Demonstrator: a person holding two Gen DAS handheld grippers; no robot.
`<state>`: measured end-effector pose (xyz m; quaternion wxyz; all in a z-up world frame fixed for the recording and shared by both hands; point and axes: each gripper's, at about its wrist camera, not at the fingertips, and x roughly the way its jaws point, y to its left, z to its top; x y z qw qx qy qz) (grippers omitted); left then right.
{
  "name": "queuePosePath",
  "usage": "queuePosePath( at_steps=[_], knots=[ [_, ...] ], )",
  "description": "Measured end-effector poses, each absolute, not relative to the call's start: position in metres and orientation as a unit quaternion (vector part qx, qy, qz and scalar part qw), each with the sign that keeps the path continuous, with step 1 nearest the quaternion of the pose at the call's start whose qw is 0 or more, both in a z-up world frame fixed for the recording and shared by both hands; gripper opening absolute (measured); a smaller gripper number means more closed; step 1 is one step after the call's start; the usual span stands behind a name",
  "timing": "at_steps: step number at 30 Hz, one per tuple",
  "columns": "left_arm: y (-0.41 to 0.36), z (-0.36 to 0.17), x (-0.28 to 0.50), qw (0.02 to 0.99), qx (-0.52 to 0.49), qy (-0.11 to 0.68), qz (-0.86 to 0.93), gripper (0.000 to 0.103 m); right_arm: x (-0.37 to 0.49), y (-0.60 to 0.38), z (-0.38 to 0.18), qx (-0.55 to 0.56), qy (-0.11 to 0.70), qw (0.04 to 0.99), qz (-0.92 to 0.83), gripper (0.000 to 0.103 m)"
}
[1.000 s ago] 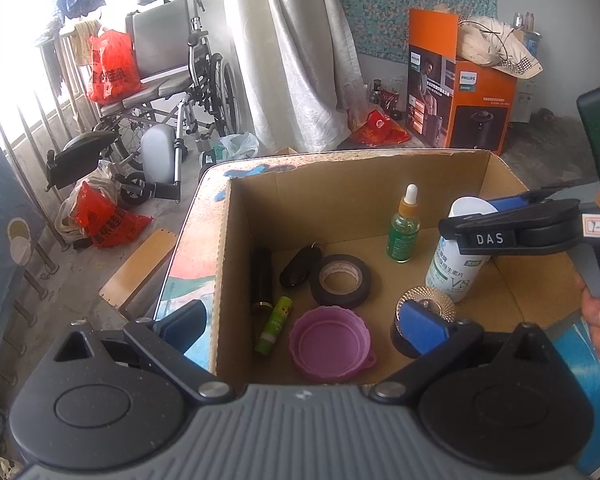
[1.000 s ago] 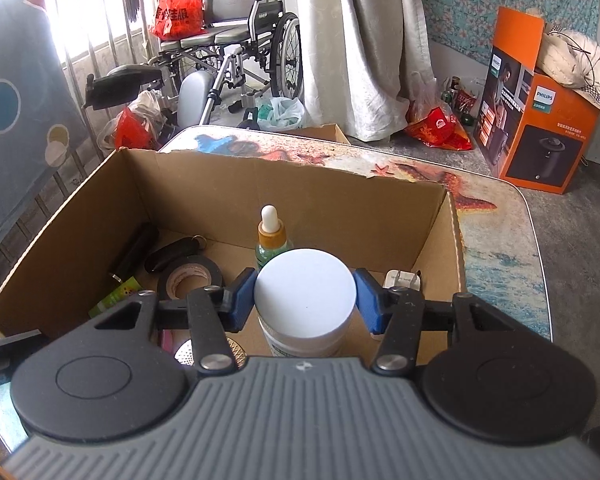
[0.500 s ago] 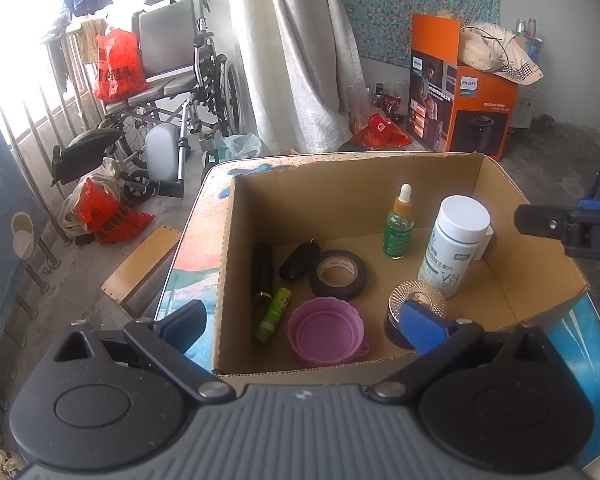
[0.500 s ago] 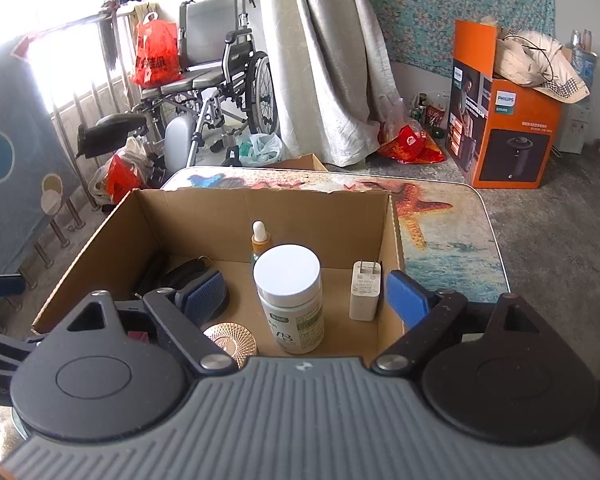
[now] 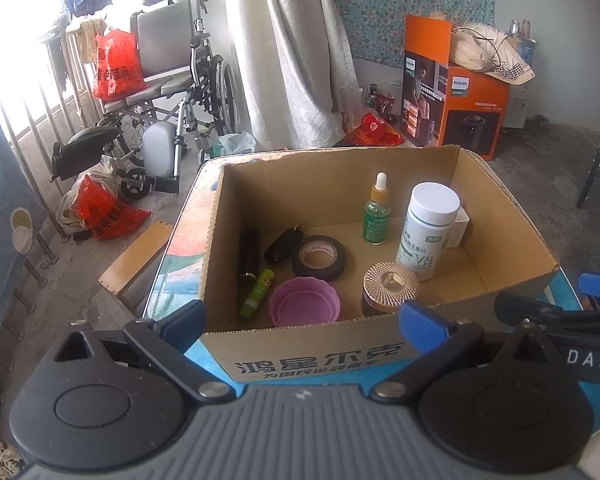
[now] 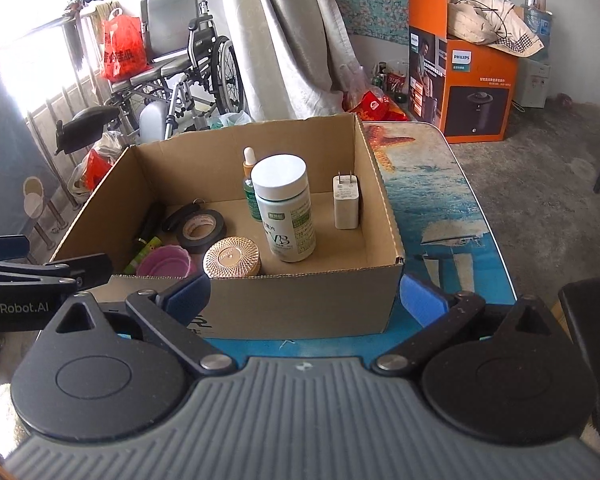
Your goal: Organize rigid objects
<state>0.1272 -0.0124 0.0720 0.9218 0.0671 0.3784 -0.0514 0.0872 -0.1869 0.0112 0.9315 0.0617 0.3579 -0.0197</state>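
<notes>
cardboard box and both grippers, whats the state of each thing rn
cardboard box: open-topped
white-capped bottle: upright, capped, released
dropper bottle: upright, capped
charger: standing, prongs up
tape roll: lying flat
purple cup: mouth up, empty
gold-lidded jar: upright, lidded
right gripper: just opened, empty
left gripper: open, empty

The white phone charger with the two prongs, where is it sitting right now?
In the right wrist view the white charger stands upright, prongs up, in the far right corner of the cardboard box, just right of the white-capped pill bottle.
</notes>
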Motion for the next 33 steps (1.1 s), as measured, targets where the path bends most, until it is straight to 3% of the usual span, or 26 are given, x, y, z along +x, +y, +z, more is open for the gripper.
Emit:
queuePosePath(
  at_steps=[33],
  knots=[
    [-0.004,0.066,0.127,0.919,0.057,0.389,-0.027,0.103,0.095,-0.18,0.023,0.054,0.368,0.928,-0.004,0.102]
  ],
)
